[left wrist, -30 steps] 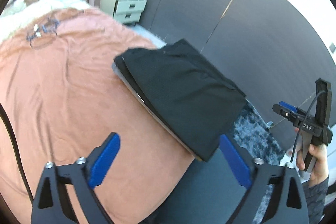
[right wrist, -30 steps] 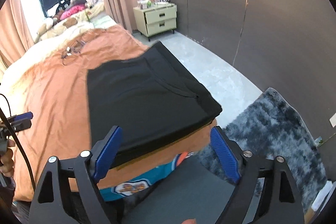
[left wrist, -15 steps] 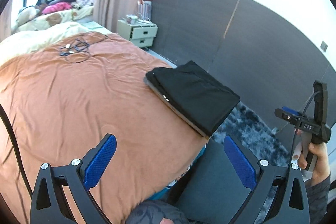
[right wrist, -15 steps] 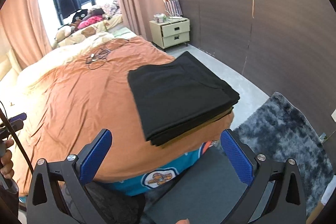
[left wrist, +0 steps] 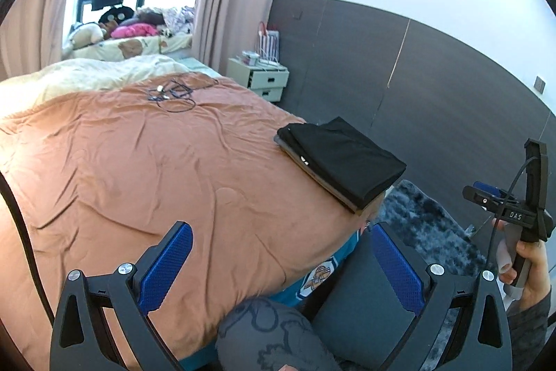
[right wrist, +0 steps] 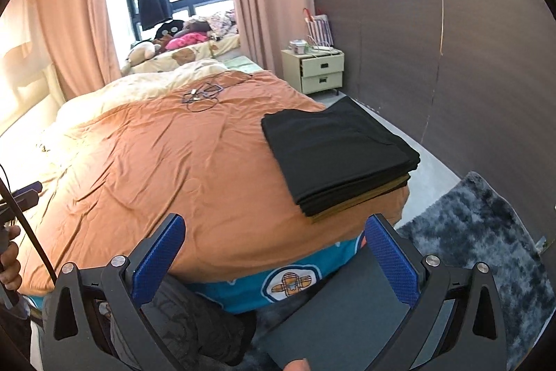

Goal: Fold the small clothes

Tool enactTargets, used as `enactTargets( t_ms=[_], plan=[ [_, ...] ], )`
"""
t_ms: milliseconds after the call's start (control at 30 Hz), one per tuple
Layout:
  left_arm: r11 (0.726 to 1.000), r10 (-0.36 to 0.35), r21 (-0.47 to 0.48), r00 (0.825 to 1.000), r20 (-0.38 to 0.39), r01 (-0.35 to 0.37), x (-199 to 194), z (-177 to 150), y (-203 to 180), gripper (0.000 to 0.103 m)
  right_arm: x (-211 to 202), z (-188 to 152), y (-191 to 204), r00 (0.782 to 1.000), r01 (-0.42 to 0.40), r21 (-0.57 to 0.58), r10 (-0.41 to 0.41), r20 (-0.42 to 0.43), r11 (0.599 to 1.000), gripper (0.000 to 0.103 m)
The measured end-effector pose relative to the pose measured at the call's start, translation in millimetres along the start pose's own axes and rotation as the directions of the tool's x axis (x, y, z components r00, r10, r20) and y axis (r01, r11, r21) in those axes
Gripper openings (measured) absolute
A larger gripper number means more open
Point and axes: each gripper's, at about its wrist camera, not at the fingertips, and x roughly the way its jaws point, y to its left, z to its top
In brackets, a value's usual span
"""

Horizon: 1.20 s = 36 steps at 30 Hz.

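A stack of folded dark clothes (left wrist: 344, 159) lies at the right front corner of the orange bedspread (left wrist: 139, 169), a black garment on top; it also shows in the right wrist view (right wrist: 337, 155). My left gripper (left wrist: 281, 261) is open and empty, held back from the bed's front edge. My right gripper (right wrist: 278, 252) is open and empty, also back from the bed edge. The right gripper in the person's hand shows at the right of the left wrist view (left wrist: 514, 214).
A tangle of cables (right wrist: 201, 94) lies on the far part of the bedspread (right wrist: 173, 169). A nightstand (right wrist: 316, 70) stands by the dark wall. A grey shaggy rug (right wrist: 486, 232) covers the floor at right. The person's knees (right wrist: 194, 319) are below the grippers.
Both grippers have pulled back and up from the folded stack, which now looks smaller and farther. The stack stays in place on the bed corner. Both stay open.
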Motion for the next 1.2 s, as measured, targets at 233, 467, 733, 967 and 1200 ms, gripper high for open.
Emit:
enactTargets(
  t_ms=[233,467,733,967,1200],
  plan=[
    [0.998,0.057,0.016,0.996,0.073,-0.059,-50,-36,-2,0.103,-30,-45,24,0.997,-0.015,-0.009,0.016,0.073,1.0,0.103],
    [0.994,0.109,0.0,0.986,0.125,-0.11,-85,-75,2,0.103,-52,-88,44,0.991,-0.007,-0.04,0.012,0.136,0.999,0.103],
    [0.989,0.149,-0.027,0.971,0.185,-0.147,-123,-118,2,0.103,-68,-137,64,0.984,-0.011,-0.047,0.019,0.176,0.999,0.103],
    [0.982,0.19,-0.049,0.957,0.219,-0.183,-143,-157,1,0.103,-70,-176,71,0.985,-0.011,-0.02,0.014,0.17,1.0,0.103],
    [0.969,0.245,-0.089,0.937,0.25,-0.229,-160,-194,1,0.103,-82,-204,96,0.979,0.009,-0.029,-0.003,0.205,1.0,0.103]
  ],
)
